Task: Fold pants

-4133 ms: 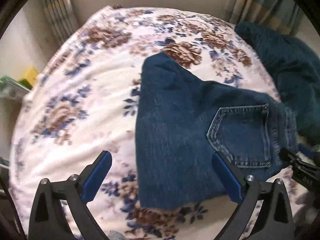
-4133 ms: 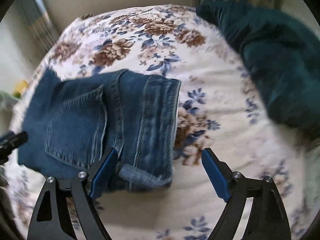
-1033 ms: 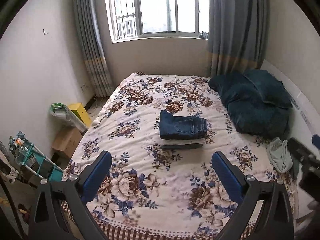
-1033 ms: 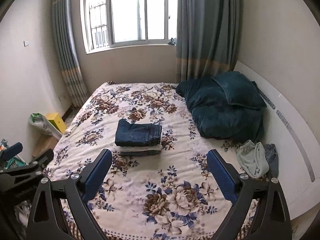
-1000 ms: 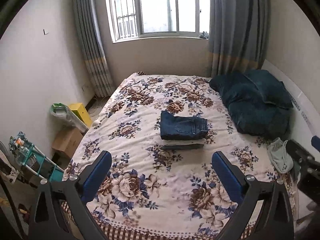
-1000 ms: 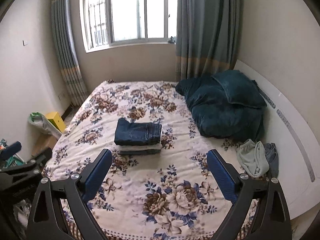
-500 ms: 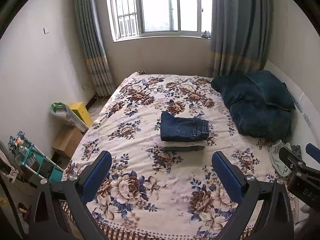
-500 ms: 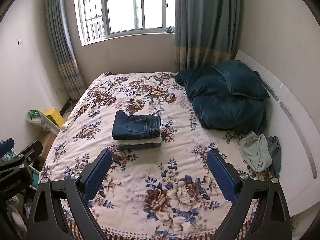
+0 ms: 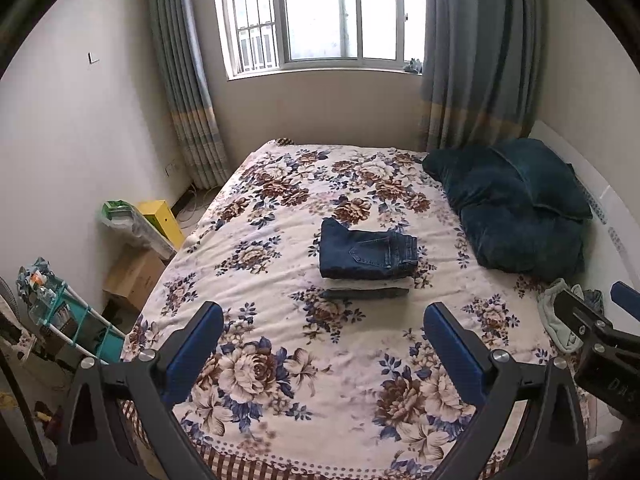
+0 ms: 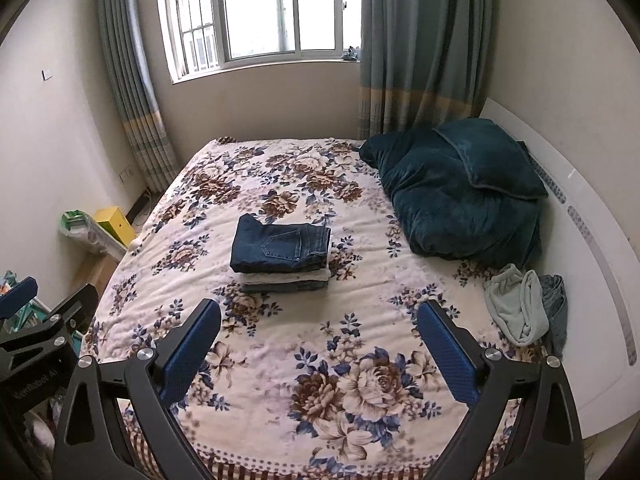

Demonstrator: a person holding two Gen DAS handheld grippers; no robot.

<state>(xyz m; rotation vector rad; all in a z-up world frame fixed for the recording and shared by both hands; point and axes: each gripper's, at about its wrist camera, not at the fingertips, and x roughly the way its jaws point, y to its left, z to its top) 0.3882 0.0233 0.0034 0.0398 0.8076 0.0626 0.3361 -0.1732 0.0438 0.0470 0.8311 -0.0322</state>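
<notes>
Two grippers, the left gripper and right gripper, hung spread and empty above the near edge of the bed, well apart from the folded jeans. These lay as a neat rectangle atop a small stack of folded clothes mid-bed. Folding looked complete; any further touch should probably be light, to keep edges square. Dark denim looked stiff; the floral blanket looked plush, and unfolded garments lay crumpled at the right.

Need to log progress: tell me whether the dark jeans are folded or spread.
Folded: the dark jeans sit as a compact rectangle atop the folded stack.
</notes>
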